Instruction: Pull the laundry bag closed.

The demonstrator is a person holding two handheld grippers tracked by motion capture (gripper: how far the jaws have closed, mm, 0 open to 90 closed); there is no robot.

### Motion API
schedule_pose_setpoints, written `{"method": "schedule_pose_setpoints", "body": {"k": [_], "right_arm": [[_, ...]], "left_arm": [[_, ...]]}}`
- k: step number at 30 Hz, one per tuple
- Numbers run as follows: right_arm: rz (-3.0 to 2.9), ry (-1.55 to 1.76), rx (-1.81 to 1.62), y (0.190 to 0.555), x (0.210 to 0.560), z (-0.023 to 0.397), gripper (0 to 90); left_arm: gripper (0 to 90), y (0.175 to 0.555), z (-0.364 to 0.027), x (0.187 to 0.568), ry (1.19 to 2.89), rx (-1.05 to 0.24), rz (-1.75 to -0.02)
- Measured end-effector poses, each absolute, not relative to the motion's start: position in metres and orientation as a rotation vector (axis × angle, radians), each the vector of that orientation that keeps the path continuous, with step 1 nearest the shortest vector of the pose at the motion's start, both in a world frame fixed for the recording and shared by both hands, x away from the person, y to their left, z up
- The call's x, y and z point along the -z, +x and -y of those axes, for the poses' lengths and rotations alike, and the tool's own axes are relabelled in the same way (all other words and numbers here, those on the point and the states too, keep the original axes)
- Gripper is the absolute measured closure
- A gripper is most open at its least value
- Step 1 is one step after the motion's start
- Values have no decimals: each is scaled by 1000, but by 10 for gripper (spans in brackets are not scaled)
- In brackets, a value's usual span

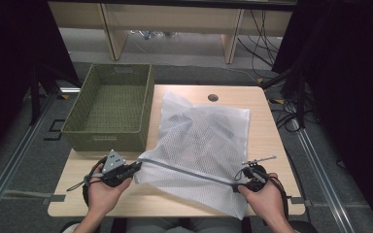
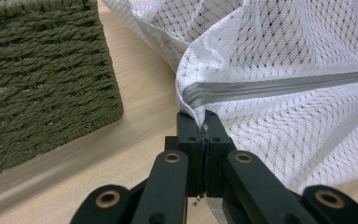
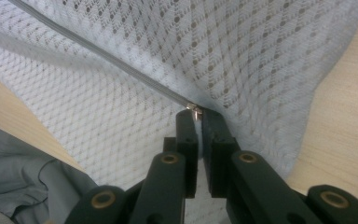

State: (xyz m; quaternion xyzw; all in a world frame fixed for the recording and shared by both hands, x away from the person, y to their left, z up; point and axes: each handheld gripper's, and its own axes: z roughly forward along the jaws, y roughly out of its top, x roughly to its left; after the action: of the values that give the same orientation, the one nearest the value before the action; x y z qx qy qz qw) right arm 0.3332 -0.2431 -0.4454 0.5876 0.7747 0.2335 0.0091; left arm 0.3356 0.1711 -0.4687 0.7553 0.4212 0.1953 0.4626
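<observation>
Pale wood desk (image 1: 272,141), grey floor, green woven basket (image 1: 108,109), left claw (image 1: 137,166) and right claw (image 1: 236,186) pinching white mesh bag (image 1: 199,145) at zipper ends.

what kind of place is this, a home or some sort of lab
Most likely a lab or recording studio, not a home: black curtains flank a small wooden table, loose cables trail over the floor, and metal rails run alongside.

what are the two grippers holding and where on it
Both hold the white mesh bag: the left gripper pinches its corner at the zipper's end, the right gripper the zipper pull at the other end.
</observation>
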Motion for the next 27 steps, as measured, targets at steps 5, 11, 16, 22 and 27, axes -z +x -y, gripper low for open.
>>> {"method": "schedule_pose_setpoints", "body": {"k": [5, 11, 16, 22, 27], "right_arm": [[-2416, 1833, -730, 332, 445, 246, 870], [-2409, 1838, -730, 332, 445, 248, 870], [-2403, 1852, -731, 332, 445, 249, 870], [-2378, 1953, -703, 330, 442, 248, 870], [-2366, 1931, -715, 329, 442, 254, 870]], "left_arm": [[885, 336, -170, 469, 1846, -478, -1037], [885, 336, -171, 469, 1854, -479, -1036], [885, 336, -171, 469, 1857, -480, -1033], [885, 336, -171, 469, 1847, -477, -1036], [886, 336, -172, 468, 1854, -479, -1036]]}}
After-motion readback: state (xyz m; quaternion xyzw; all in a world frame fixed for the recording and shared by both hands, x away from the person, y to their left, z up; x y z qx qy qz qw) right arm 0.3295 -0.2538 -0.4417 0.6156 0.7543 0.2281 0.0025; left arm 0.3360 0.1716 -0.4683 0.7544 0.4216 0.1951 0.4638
